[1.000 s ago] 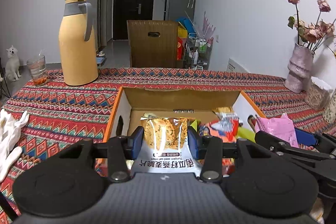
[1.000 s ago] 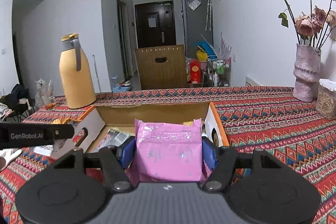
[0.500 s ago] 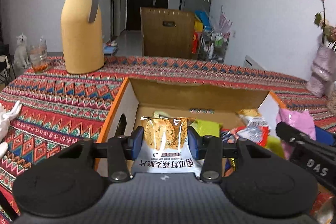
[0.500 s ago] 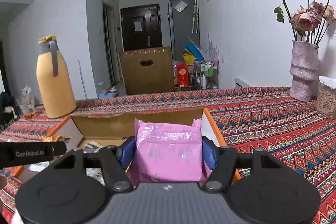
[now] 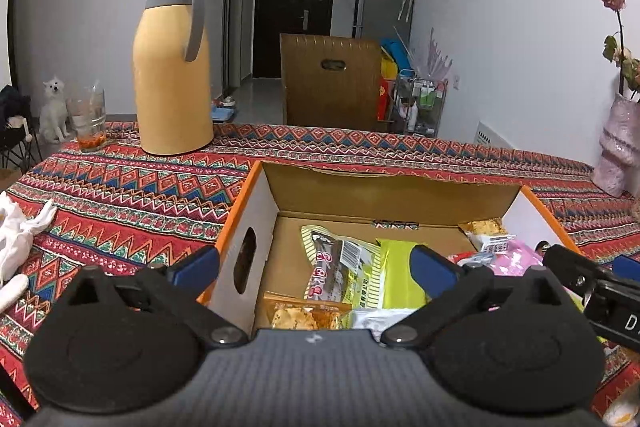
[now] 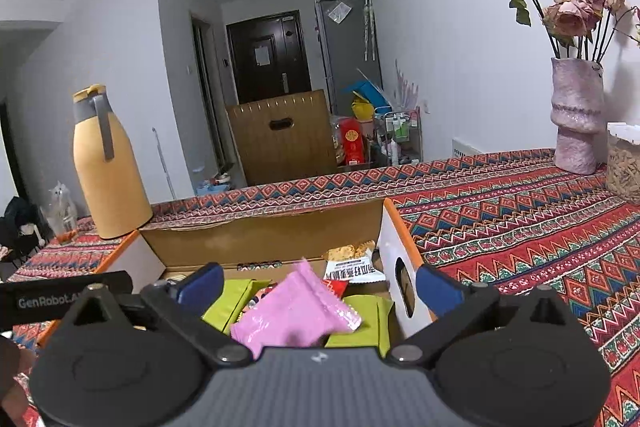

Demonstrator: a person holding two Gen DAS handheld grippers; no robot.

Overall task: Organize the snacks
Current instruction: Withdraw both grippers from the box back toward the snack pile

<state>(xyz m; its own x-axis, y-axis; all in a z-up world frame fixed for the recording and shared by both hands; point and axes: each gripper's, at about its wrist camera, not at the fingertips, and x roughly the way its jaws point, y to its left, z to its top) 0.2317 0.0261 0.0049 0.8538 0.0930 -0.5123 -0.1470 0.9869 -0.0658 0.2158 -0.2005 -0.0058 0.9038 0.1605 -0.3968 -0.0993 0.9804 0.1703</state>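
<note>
Patterned cloth on bench [image 5: 120, 187] w/ yellow flask [image 5: 172, 67] at far left edge, then left gripper [image 5: 314, 269], jaws apart, over the open box [image 5: 400, 193] of snack packs, pink pack [image 6: 294, 311] loose inside btwn right gripper [image 6: 318, 283] jaws, also apart.

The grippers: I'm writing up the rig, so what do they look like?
Both alike: left gripper and right gripper have blue finger pads on black linkage arms, round black discs either side, a grey ribbed body. White "GenRobot" lettering marks the left one's side.
</note>
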